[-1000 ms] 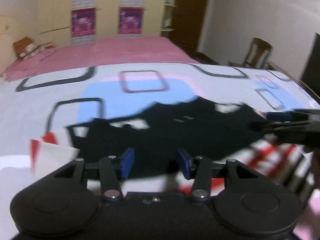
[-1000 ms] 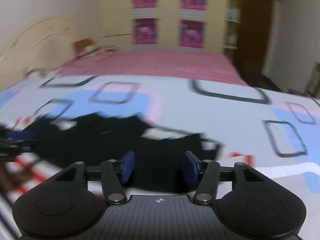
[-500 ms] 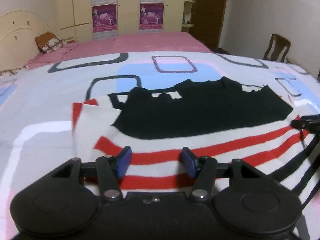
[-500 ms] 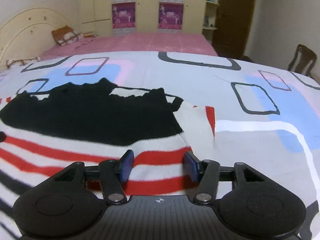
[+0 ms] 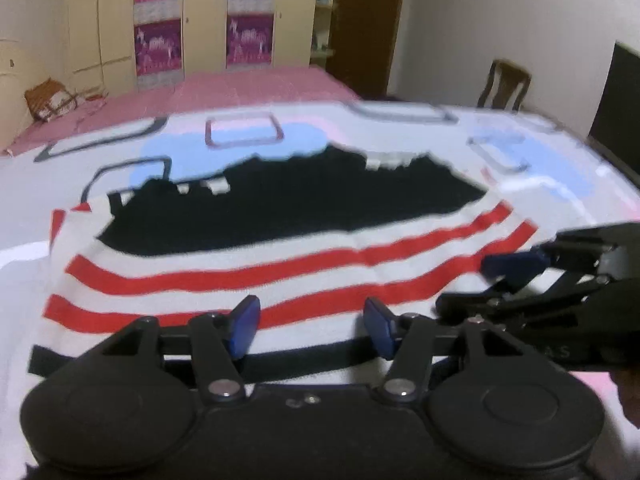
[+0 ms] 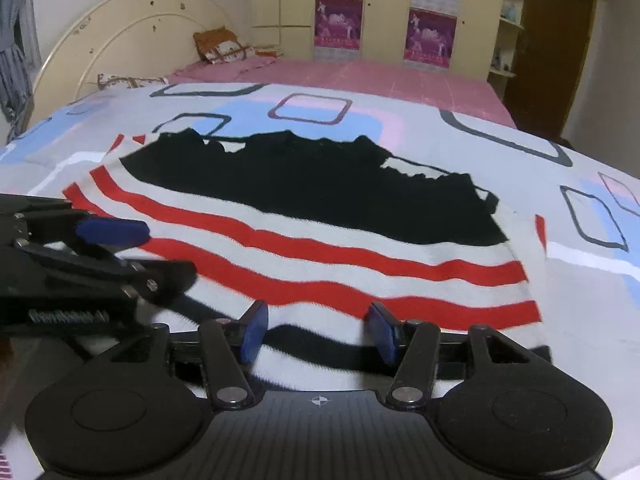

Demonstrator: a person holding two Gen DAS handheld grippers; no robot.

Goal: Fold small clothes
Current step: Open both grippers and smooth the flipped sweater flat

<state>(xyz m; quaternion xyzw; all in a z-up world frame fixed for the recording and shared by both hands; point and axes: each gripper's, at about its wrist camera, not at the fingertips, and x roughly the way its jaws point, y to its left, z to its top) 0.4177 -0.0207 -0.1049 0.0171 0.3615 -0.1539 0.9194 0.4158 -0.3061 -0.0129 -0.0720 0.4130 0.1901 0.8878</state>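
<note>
Where legible at all, blurred lettering on claw (image 6: 316, 332)

A bed (image 6: 500, 152) wears a white cover with blue and pink squares, pink sheet beyond. A brown cushion (image 6: 218, 46) sits by its curved headboard (image 6: 120, 36). Purple posters (image 6: 340, 24) hang on the yellow wardrobe (image 6: 388, 8), and a wooden chair (image 5: 505, 88) stands off the bed's far right corner.

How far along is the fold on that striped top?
Done: the striped top lies spread on the patterned bedsheet, black part far, stripes near; whether any fold is in already I can't tell. In hand: nothing. The left gripper, jaws opening, and the open right gripper both sit at the near hem with no cloth pinched. Left: probably grasping the hem and folding it over.
</note>
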